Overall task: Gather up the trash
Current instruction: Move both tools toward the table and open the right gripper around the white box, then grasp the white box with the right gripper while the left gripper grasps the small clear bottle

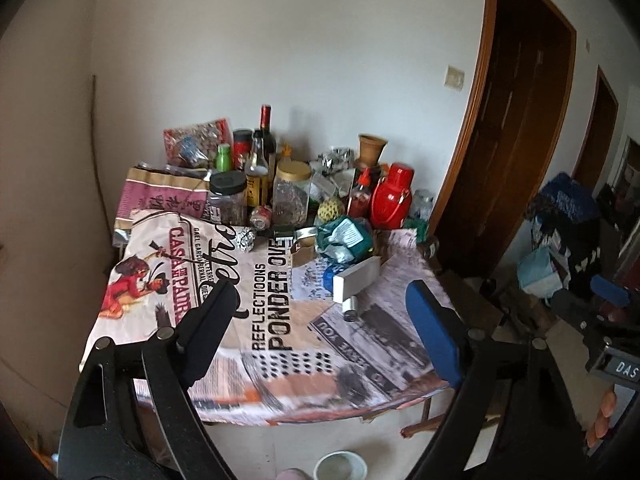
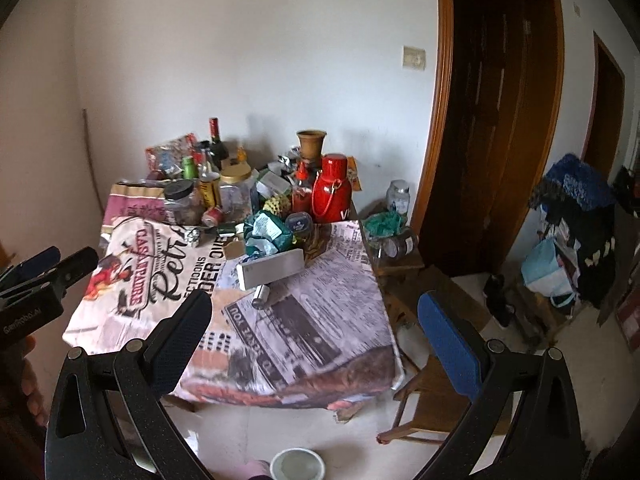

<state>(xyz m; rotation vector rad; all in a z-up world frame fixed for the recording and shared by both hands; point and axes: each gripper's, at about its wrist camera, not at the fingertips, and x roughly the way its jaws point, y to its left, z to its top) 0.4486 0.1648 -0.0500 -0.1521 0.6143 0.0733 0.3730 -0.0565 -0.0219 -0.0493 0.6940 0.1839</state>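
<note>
Two tongs hanging wide open over the cluttered tabletop, nothing held.

Left tongs (image 1: 320, 312) are standing spread, jaws empty; right tongs (image 2: 316, 324) are gaping likewise, gripping nothing, both well short of the clutter. Past them the tabletop (image 2: 304, 344) is lying under one printed cloth. Trash is sitting mid-table: one grey flat box (image 1: 357, 278) is resting tilted, one small silver cylinder (image 1: 353, 307) is lying just beside its near end, one crumpled green wrapper (image 1: 345, 237) is bunching up right behind the box, one foil ball (image 1: 245, 237) is sitting to the left. Farther back, one red flask (image 1: 391, 196), one clay vase (image 1: 372, 148), one dark wine bottle (image 1: 266, 130) and two lidded jars are crowding the wall. One white bowl (image 2: 297, 465) is sitting on the floor below.
</note>
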